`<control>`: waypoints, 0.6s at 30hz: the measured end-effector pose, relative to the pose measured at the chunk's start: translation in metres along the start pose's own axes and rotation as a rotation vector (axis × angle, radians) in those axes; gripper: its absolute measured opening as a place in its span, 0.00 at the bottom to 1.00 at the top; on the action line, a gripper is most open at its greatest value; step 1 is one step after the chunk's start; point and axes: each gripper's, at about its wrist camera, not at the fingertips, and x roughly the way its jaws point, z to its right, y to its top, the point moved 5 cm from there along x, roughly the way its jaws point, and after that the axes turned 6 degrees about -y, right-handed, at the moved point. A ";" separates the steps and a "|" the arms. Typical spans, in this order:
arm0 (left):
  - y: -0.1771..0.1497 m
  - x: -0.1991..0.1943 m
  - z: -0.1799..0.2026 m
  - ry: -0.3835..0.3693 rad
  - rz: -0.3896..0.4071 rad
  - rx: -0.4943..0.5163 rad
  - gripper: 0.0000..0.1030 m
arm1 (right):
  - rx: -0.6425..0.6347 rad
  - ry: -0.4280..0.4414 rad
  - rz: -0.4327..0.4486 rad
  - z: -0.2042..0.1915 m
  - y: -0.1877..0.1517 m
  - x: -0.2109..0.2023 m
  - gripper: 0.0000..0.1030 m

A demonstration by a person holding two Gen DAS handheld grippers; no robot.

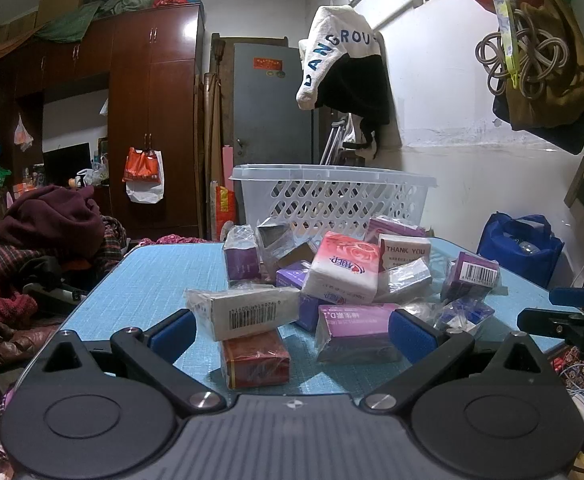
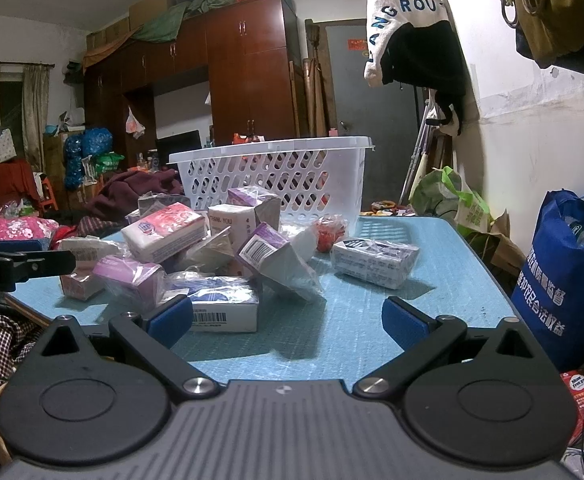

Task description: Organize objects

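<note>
Both wide apart and empty, left hand-held gripper (image 1: 292, 330) should straddle the near red foil-wrapped box (image 1: 255, 360) squarely, right hand-held gripper (image 2: 288, 320) the near white barcoded carton (image 2: 224, 312), then carry them to the far white perforated plastic basket (image 1: 331, 196) on the blue gridded desk (image 1: 152, 276).

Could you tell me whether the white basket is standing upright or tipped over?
Upright: the white basket stands at the table's far edge, its rim level and on top in both views.

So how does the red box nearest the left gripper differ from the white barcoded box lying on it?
The red box is dark red and rests flat on the blue table; the white barcoded box is pale, longer, and lies across the red one's top, angled. Both are rectangular, plastic-wrapped, and sit between the open left gripper fingers.
</note>
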 end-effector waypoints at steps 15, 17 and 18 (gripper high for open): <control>0.007 -0.004 -0.023 0.024 0.047 -0.022 1.00 | -0.001 0.031 0.047 -0.007 0.011 0.005 1.00; 0.009 -0.003 -0.038 0.034 0.060 -0.046 1.00 | 0.007 0.022 0.050 -0.007 0.017 0.013 1.00; 0.010 -0.002 -0.045 0.043 0.066 -0.054 1.00 | 0.017 0.031 0.047 -0.006 0.020 0.018 1.00</control>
